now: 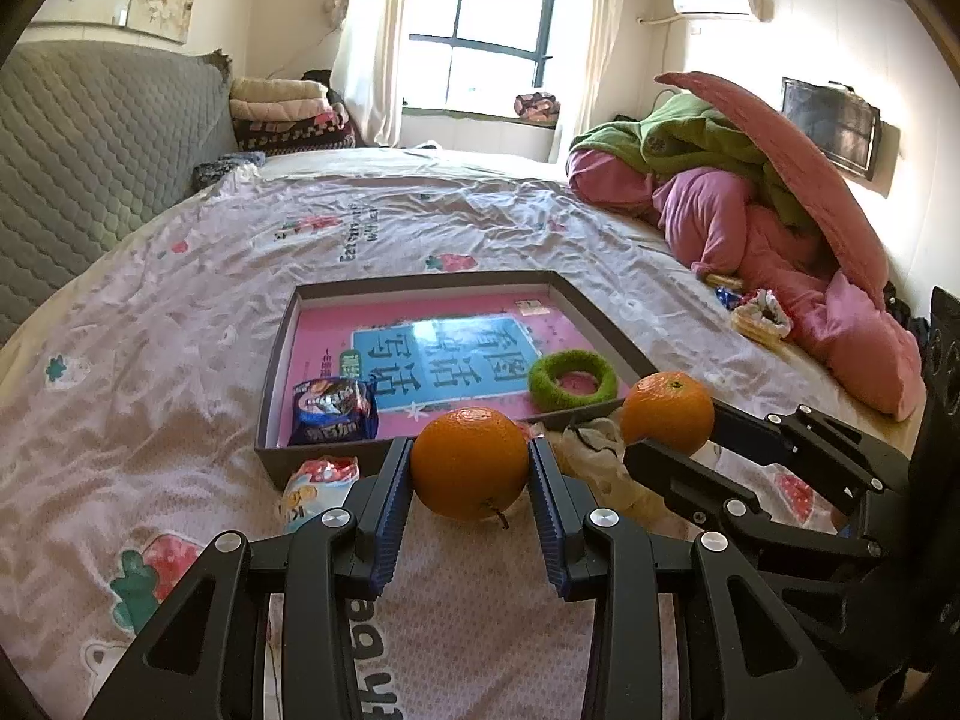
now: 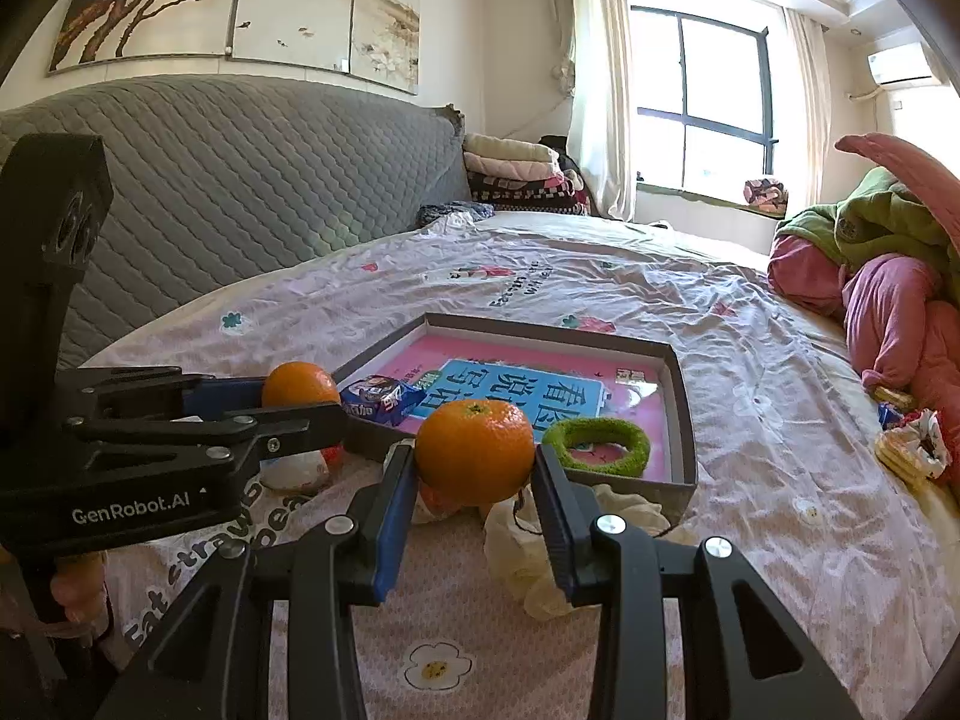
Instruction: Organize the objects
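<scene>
My left gripper [image 1: 469, 462] is shut on an orange [image 1: 469, 463] and holds it just above the bedsheet, in front of the shallow dark box [image 1: 273, 360]. My right gripper [image 2: 474, 462] is shut on a second orange [image 2: 474, 451], held near the box's front right corner [image 2: 690, 480]. Each gripper with its orange also shows in the other view: the right one in the left wrist view [image 1: 667, 411], the left one in the right wrist view [image 2: 300, 385]. Inside the box lie a pink and blue book [image 1: 456, 348], a blue snack packet [image 1: 334, 411] and a green fuzzy ring [image 1: 572, 379].
A white and red snack bag [image 1: 315, 489] and a crumpled cream cloth [image 2: 540, 546] lie on the sheet in front of the box. Pink and green bedding [image 1: 780, 228] is piled at the right. A grey quilted headboard [image 1: 90, 150] stands on the left.
</scene>
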Demonstrator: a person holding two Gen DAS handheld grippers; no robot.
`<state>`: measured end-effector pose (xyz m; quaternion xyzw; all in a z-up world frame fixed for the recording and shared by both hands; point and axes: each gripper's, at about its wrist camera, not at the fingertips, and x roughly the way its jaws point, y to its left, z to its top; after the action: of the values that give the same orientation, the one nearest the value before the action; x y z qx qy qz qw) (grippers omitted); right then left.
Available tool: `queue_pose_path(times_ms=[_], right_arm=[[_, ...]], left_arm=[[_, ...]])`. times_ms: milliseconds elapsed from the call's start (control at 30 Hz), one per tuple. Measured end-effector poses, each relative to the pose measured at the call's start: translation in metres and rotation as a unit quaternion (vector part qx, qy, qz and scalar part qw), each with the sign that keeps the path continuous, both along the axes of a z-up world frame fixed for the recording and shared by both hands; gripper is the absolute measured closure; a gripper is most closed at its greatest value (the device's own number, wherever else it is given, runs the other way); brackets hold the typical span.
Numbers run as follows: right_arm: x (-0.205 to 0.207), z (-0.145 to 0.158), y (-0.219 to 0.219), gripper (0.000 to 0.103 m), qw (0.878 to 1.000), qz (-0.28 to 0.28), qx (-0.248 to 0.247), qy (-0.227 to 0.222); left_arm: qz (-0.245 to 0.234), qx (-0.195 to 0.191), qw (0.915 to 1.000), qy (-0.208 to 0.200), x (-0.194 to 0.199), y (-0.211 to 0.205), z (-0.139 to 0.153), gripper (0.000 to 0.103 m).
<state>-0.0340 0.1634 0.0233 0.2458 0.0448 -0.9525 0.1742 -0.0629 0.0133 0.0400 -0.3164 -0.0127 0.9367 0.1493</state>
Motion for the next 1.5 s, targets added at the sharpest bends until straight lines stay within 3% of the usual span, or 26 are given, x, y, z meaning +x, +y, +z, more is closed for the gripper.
queue_pose_path(times_ms=[733,1500], right_arm=[[-0.036,0.008,0.004,0.064,1.0,-0.012,0.002,0.006],[-0.075,0.017,0.022,0.064,0.999,-0.03,0.011,0.022]], left_arm=[[0.018,-0.017,0.9997,0.0,-0.027,0.001,0.006,0.064],[0.009,-0.016,0.9997,-0.016,-0.085,0.01,0.008,0.064]])
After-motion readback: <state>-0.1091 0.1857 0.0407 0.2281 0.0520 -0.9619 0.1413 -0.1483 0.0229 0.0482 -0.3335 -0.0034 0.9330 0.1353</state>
